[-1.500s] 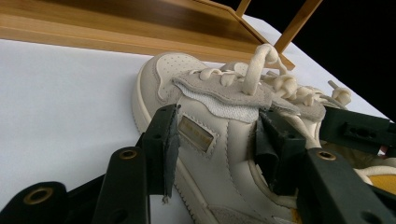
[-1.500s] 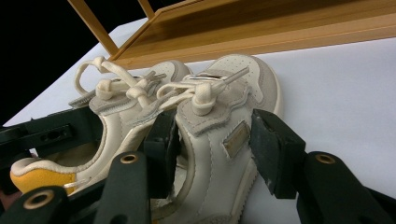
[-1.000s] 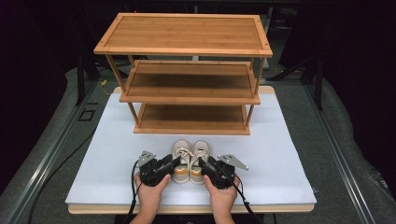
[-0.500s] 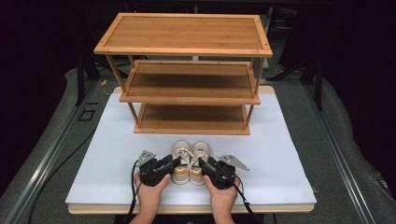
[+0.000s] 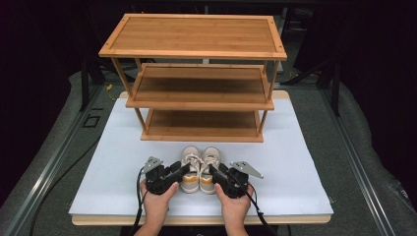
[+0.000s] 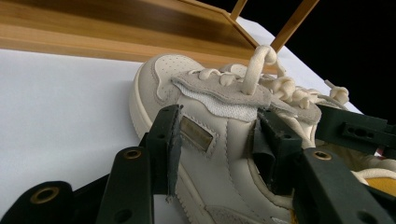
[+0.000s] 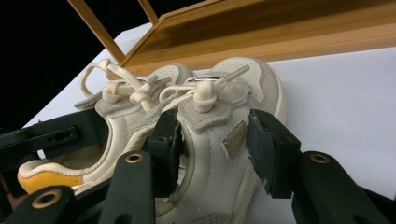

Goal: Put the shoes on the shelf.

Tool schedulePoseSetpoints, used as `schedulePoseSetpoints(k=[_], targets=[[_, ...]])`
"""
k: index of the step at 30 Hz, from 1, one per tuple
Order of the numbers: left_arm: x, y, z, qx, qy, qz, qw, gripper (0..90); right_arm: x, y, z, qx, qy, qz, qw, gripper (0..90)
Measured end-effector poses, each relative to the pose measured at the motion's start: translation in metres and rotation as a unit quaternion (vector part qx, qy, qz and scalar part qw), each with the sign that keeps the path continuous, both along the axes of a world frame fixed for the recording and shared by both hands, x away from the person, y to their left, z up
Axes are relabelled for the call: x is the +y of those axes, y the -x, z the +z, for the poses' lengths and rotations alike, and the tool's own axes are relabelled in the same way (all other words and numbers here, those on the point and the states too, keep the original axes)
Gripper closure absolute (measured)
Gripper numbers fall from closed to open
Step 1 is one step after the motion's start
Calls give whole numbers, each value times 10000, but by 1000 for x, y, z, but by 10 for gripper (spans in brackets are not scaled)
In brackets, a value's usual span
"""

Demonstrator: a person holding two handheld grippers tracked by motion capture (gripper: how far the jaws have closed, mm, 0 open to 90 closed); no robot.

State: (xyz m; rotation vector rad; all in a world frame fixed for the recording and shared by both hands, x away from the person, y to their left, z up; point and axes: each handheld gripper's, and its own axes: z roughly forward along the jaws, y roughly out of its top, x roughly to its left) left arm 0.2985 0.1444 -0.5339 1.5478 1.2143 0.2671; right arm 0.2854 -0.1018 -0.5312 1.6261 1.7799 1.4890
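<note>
Two hand-held grippers are working at the near edge of the table. The left gripper [image 5: 180, 171] is clamping the left sneaker [image 5: 189, 167]: in the left gripper view its two black jaws are pressing one on the outer side wall and one inside the collar of that shoe [image 6: 219, 140]. The right gripper [image 5: 216, 172] is gripping the right sneaker [image 5: 210, 167] the same way, its jaws closing on the shoe's outer wall and collar [image 7: 219, 140] in the right gripper view. Two hands, the left hand [image 5: 158, 199] and the right hand [image 5: 233, 201], are holding the grippers from below.

The two cream sneakers, with knotted laces and yellow heel linings, are standing side by side, touching, toes pointing toward the rack, on the white table top [image 5: 305, 167].

One bamboo shoe rack [image 5: 196, 54] with three shelves is standing just beyond the sneakers; all three shelves are bare.
</note>
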Motion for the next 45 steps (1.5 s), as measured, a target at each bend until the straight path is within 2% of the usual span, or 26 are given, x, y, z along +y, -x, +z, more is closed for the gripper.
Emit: schedulePoseSetpoints(k=[1, 3, 5, 6, 8, 17, 19, 20, 23, 24, 26, 33, 38, 45], targets=[[0, 0, 1, 2, -8, 0, 10000, 548, 1, -1, 1, -74, -12, -24, 10000, 553], [1, -1, 4, -11, 2, 13, 10000, 548, 0, 0, 4, -13, 31, 35, 10000, 553], [2, -1, 7, -14, -8, 11, 10000, 548, 2, -2, 6, -50, 4, -27, 10000, 554], [2, -1, 8, -19, 7, 20, 10000, 548, 1, -2, 8, -11, -8, 72, 10000, 554], [2, -1, 13, -49, 44, 23, 10000, 548, 3, -2, 12, -76, 17, -20, 10000, 554], [6, -2, 38, -201, 51, -1, 9998, 547, 4, -1, 37, -211, 19, 121, 9997, 554], [6, -2, 43, -216, 45, -2, 9998, 548, 5, -3, 40, -297, -7, 63, 9995, 555], [7, -2, 45, -227, 33, -7, 9997, 548, 4, -2, 43, -244, 24, 90, 9997, 554], [6, -2, 51, -249, 42, -8, 9997, 548, 4, -2, 50, -272, 32, 64, 9996, 555], [6, -2, 53, -254, 62, 2, 9997, 548, 3, -2, 52, -277, -23, 178, 9995, 555], [6, -1, 58, -281, 57, -13, 9996, 548, 4, -2, 56, -327, -3, 42, 9995, 554], [6, -2, 73, -319, 30, 0, 9995, 548, 3, -3, 69, -419, -77, 75, 9991, 554], [6, -2, 83, -333, -7, 3, 9994, 548, 3, -3, 79, -349, -115, 139, 9992, 554], [8, -2, 97, -384, 28, 13, 9993, 548, 4, -4, 93, -397, -65, 168, 9990, 554]])
